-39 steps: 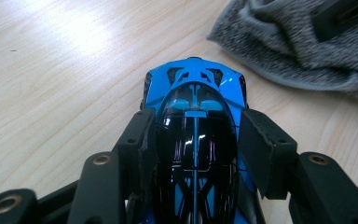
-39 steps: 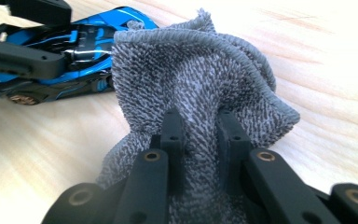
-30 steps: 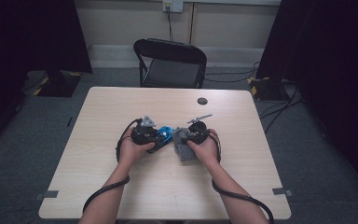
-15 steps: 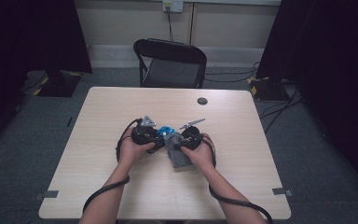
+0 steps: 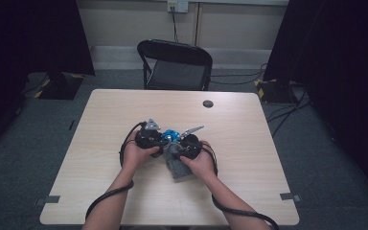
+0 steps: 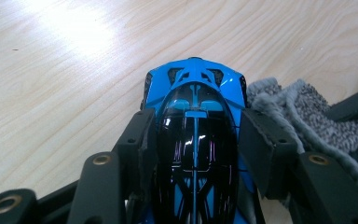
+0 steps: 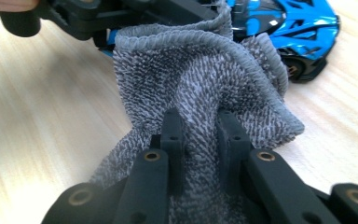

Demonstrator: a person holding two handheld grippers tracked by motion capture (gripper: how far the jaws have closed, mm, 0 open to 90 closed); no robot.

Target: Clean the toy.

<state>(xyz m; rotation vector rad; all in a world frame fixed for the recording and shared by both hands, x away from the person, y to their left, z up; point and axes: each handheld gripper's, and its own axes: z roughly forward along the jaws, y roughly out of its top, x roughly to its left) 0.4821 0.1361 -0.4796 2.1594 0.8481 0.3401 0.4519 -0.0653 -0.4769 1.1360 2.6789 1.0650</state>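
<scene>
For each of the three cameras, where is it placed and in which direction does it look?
High view: above the person's side, looking forward and down on the table; forearms, hands, left gripper and right gripper show.
Left gripper view: on the left gripper, looking along its jaws, clamped on the blue toy car.
Right gripper view: on the right gripper, looking along its jaws, pinching the grey cloth.
Shared: both gripper views show car, cloth and table.

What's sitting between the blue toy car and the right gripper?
A bunched grey cloth. In the right gripper view, the right gripper has its jaws pinched on a fold of it, and the cloth rises up against the blue toy car beyond.
</scene>
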